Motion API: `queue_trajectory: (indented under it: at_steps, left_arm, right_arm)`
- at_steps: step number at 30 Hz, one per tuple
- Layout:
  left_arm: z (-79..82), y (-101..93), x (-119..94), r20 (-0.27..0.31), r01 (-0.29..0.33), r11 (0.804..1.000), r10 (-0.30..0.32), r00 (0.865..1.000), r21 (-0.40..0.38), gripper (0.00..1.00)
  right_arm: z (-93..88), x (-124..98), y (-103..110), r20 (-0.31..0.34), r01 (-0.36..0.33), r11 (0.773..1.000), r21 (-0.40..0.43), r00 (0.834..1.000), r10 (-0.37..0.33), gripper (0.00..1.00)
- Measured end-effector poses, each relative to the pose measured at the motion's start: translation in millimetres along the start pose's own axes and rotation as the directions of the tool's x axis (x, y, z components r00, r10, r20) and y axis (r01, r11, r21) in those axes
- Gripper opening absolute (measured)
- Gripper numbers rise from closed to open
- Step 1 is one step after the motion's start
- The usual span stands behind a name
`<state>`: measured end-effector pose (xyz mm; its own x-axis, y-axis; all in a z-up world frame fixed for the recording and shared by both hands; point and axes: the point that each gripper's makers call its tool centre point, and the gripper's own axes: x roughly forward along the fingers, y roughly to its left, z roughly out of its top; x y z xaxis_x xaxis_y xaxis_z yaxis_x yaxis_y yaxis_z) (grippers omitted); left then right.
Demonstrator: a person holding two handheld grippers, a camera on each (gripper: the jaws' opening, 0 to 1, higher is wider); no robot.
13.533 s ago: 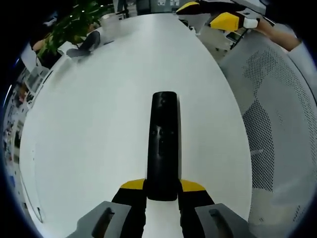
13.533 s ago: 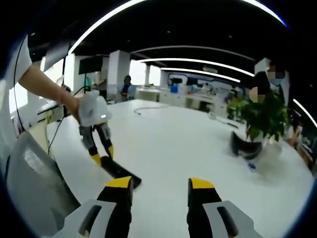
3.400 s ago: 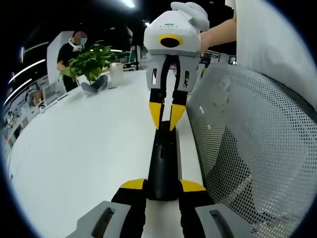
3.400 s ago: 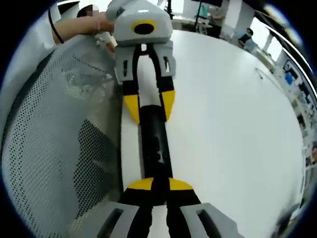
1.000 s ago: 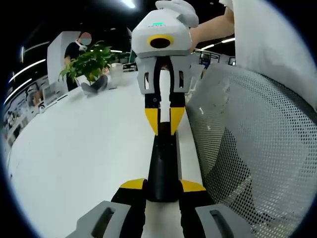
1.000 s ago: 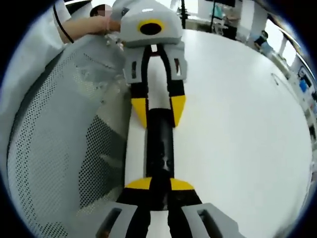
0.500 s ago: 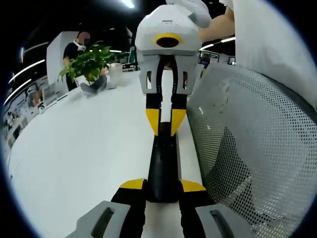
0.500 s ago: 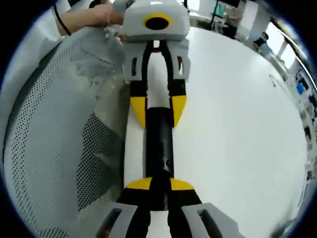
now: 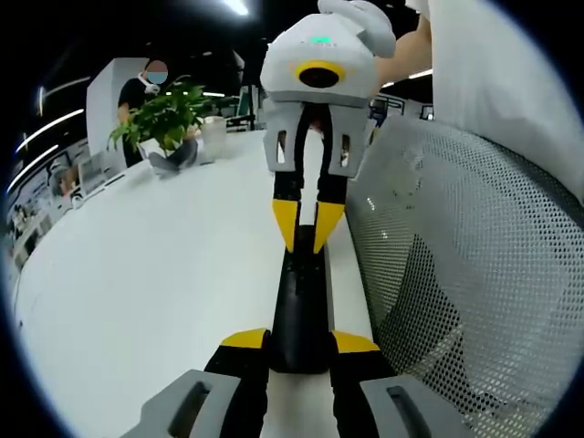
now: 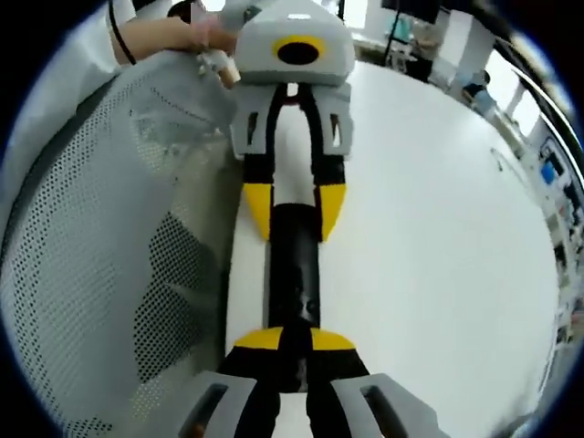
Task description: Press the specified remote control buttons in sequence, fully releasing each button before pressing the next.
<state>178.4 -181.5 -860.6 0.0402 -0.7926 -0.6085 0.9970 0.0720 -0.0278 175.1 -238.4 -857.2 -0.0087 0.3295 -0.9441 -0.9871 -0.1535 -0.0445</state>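
Note:
A long black remote [image 9: 299,301] lies on the white table [image 9: 137,274], close to the table's edge. In the left gripper view my left gripper [image 9: 299,342] is shut on the remote's near end. My right gripper [image 9: 305,246] comes down from the far side, its yellow fingertips [image 9: 288,228] nearly together on the remote's far part. In the right gripper view the remote [image 10: 294,274] runs from my shut right gripper [image 10: 295,342] up to the left gripper [image 10: 294,235], which clamps its other end. The buttons under the fingertips are hidden.
A grey mesh chair back [image 9: 456,274] [image 10: 109,228] stands right beside the table edge by the remote. A potted plant [image 9: 164,114] and a dark object [image 9: 169,157] sit at the far end of the table. A hand [image 10: 196,36] holds the left gripper.
Long before, the right gripper was open and away from the remote; now it is shut with its tips on it. Over the last second it has only tilted slightly. The remote has stayed put.

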Motion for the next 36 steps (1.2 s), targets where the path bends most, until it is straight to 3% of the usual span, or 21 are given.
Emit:
queue_trajectory:
  at_steps: [5,9,13,17,19,22,36]
  left_arm:
    - [-0.1,0.0,0.0,-0.001,0.0,1.0,0.0,1.0,0.001,0.25]
    - [-0.2,0.0,0.0,0.0,0.0,1.0,0.0,1.0,0.0,0.25]
    - [0.0,-0.2,0.3,-0.001,0.002,1.0,-0.002,1.0,0.002,0.25]
    - [0.1,-0.1,0.4,-0.003,0.002,1.0,-0.002,1.0,0.003,0.25]
    - [0.2,-0.4,0.6,-0.004,0.001,1.0,-0.001,1.0,0.004,0.25]
    - [0.5,-0.7,0.7,-0.004,0.0,1.0,0.0,1.0,0.005,0.25]
    - [0.3,-0.5,0.8,-0.004,0.001,1.0,-0.001,1.0,0.01,0.25]
  right_arm:
    - [-0.3,2.6,-0.1,-0.107,-0.037,0.999,-0.033,0.994,0.033,0.04]
    - [-0.2,3.9,-2.2,-0.143,-0.061,0.998,0.012,0.988,0.062,0.05]
    - [-1.3,3.7,-0.1,-0.164,-0.05,0.999,0.0,0.985,0.049,0.05]
    - [-1.4,1.4,-1.4,-0.083,0.004,0.994,0.112,0.997,0.006,0.05]
    - [-0.9,0.1,-1.1,-0.041,0.036,0.997,0.068,0.999,-0.033,0.05]
    - [-1.6,-0.8,-0.4,0.01,0.067,0.989,0.132,0.998,-0.069,0.05]
    - [0.6,-1.0,-0.9,0.032,0.095,0.985,0.146,0.994,-0.101,0.03]
